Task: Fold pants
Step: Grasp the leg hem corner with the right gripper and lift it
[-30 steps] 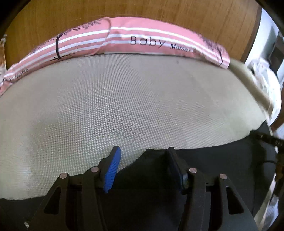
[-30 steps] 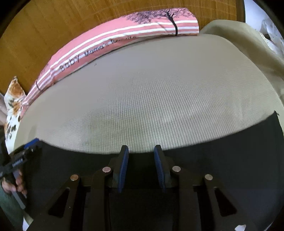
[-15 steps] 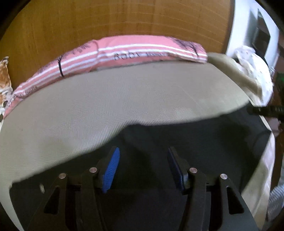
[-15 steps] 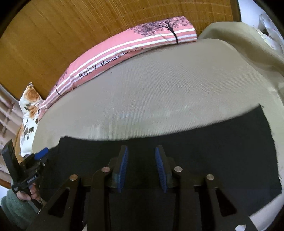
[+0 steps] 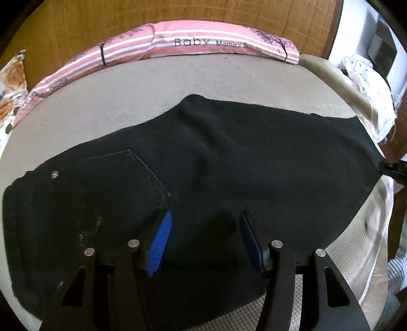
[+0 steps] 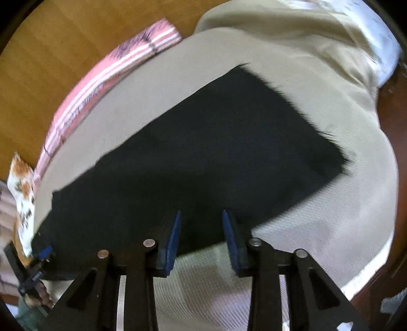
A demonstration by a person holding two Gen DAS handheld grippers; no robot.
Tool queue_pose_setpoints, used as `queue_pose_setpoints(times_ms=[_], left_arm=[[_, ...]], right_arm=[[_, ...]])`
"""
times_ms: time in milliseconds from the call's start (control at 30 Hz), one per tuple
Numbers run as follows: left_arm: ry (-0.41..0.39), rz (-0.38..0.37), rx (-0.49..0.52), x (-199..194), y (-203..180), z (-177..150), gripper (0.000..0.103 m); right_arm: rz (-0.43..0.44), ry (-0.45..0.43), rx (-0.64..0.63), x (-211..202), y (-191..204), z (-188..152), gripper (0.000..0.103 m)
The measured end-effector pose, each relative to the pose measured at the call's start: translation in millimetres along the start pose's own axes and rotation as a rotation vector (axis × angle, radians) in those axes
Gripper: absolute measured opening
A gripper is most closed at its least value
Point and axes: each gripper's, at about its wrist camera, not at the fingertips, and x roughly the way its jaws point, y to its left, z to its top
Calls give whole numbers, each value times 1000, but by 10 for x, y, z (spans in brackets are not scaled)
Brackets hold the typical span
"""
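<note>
Black pants (image 5: 254, 152) lie spread flat across the beige mattress (image 5: 127, 96), the back pocket (image 5: 122, 178) and waist end to the left. My left gripper (image 5: 205, 216) hovers over the seat area with its jaws apart and nothing between them. In the right wrist view the same pants (image 6: 216, 152) stretch from lower left to the frayed leg hems at the right. My right gripper (image 6: 201, 214) stands open above the pants' near edge, holding nothing. The left gripper (image 6: 38, 259), held by a hand, shows at the waist corner. The right gripper's tip (image 5: 394, 170) shows by the hem.
A pink striped pillow (image 5: 203, 45) lies along the wooden headboard (image 5: 76, 20). A floral pillow (image 5: 10, 84) sits at the far left. A beige blanket (image 6: 305, 38) and a white spotted cloth (image 5: 366, 76) are bunched at the right edge of the bed.
Both grippers have drawn back toward the near side, so the pants now show spread flat on the mattress. The right view has rolled and is blurred.
</note>
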Motion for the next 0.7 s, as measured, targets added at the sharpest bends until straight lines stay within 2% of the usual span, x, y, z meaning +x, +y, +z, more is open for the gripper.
queue_pose_setpoints(times_ms=[33, 133, 267, 433, 567, 700], left_arm=[[-19, 18, -4, -58, -10, -4, 57], [-48, 6, -27, -164, -7, -4, 57], [-49, -17, -19, -184, -124, 37, 57], [-40, -41, 56, -105, -503, 137, 57], [-19, -52, 130, 2, -831, 183, 57], [7, -69, 203, 151, -1181, 262, 57]], right_arm=[[-1, -14, 16, -77, -63, -18, 34], [15, -42, 63, -236, -256, -48, 36], [53, -44, 126, -292, -560, -61, 37], [103, -67, 263, -176, -963, -46, 38], [186, -144, 390, -83, -1192, 27, 36], [224, -180, 427, 11, -1262, 192, 36]])
